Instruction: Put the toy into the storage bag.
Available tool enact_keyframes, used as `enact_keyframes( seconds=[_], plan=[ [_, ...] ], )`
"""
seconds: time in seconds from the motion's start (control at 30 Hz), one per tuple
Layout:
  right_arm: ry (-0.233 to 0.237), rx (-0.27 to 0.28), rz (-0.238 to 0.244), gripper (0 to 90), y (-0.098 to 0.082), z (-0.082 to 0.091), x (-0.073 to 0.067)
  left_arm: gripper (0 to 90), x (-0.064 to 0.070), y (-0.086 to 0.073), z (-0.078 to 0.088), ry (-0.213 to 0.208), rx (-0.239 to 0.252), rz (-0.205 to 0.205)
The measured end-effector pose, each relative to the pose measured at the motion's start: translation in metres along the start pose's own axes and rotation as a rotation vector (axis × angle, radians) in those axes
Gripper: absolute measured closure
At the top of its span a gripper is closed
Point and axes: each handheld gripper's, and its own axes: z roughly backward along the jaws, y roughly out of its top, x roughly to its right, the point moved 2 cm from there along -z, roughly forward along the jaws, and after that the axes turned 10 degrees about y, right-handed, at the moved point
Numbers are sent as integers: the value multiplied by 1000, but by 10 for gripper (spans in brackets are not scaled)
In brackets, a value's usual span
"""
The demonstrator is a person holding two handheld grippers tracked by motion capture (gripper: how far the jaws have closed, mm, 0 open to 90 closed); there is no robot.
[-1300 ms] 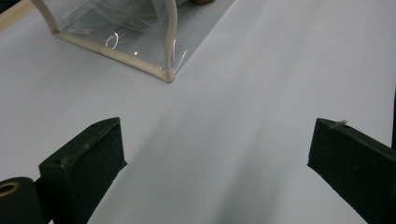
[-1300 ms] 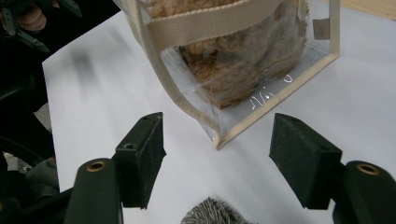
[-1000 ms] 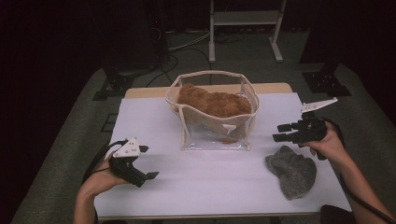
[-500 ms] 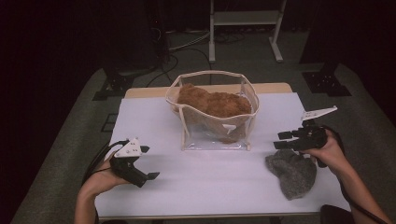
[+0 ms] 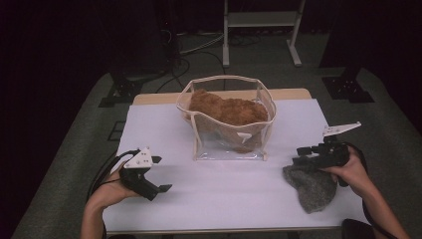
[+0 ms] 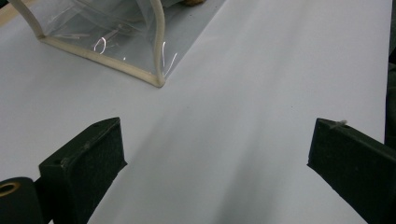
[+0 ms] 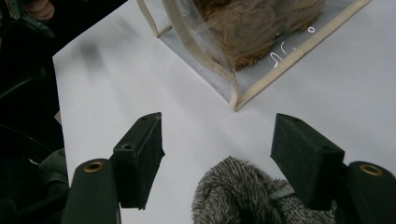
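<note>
Overhead first: we see a clear bag (image 5: 226, 119) with cream piping standing open toward the far middle of the white counter (image 5: 209, 199), and a brown fleecy garment (image 5: 226, 110) already stuffed inside it. A grey fuzzy cloth (image 5: 311, 186) lies on the counter near the right edge, well apart from the bag. Our right claw (image 5: 301, 155) hangs just over the cloth's far end, its jaws spread and nothing between them. Our left claw (image 5: 158, 173) sits low at the near left, open too and holding nothing, well away from both bag and cloth.

Left gripper view: we look along two black jaws set wide apart over bare white counter, with a bottom corner of the bag (image 6: 159, 79) up ahead to the left. Nothing is between the pads.

Right gripper view: the jaws stand wide, and the grey cloth (image 7: 238, 193) rises between them at the bottom of the frame. The pads do not press on it yet, as far as we can tell. Beyond, the bag's near corner (image 7: 236, 100) and the brown garment (image 7: 252, 28) behind the clear wall show.

We judge the packing about half done: one piece is in, and the grey cloth waits on the counter to be gripped, lifted and carried into the bag.
</note>
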Motion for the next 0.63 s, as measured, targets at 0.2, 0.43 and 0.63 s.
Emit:
enact_keyframes(
  seconds=[0.2,0.43,0.63],
  plan=[
    [7,3,-6,323,-9,-2,-1,30,0,0,0,-1,1,-2],
    [11,8,-21,315,-21,-4,0,30,-1,0,0,2,4,4],
    [36,34,-4,298,-22,-9,-8,29,0,2,-1,-3,11,9]
  ],
)
